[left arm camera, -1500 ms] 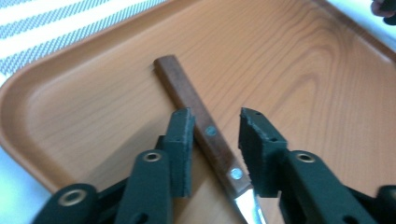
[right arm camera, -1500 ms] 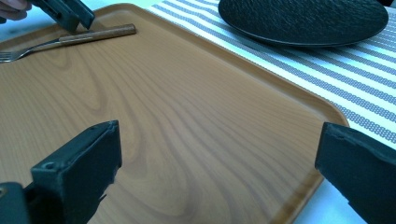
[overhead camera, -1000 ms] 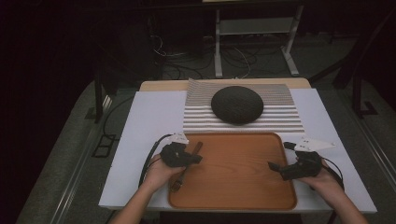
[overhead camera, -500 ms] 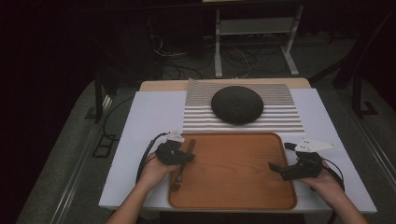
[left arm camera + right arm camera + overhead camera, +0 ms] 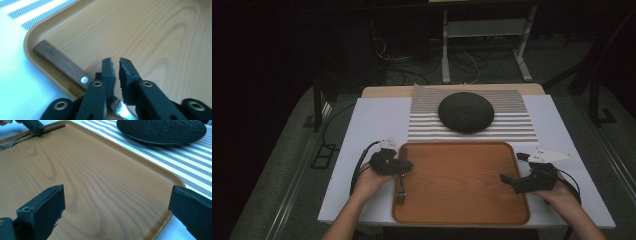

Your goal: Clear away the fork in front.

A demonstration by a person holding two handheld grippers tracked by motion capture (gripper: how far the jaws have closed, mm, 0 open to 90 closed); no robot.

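Observation:
A fork (image 5: pixel 401 189) with a brown wooden handle (image 5: pixel 60 63) lies in the wooden tray (image 5: pixel 462 185) along its left rim, tines toward the person. My left gripper (image 5: pixel 406 167) sits over the fork's neck. Its jaws (image 5: pixel 115 62) are closed to a sliver, with the fork's metal showing between them low down. In the right gripper view, that left gripper (image 5: pixel 37 130) pinches the fork (image 5: pixel 15 142) at the tray's far corner. My right gripper (image 5: pixel 512 167) hovers wide open at the tray's right edge, with nothing between its jaws (image 5: pixel 117 192).
A dark round plate (image 5: pixel 465 111) rests on a grey-and-white striped mat (image 5: pixel 512 127) behind the tray. White table cover lies on both sides. Cables trail from both grippers. Beyond the table are stand legs and floor cables.
The left hand has brought the fork down and toward the person, from tilted above the tray's left corner to lying along the left rim. The right gripper has stayed put.

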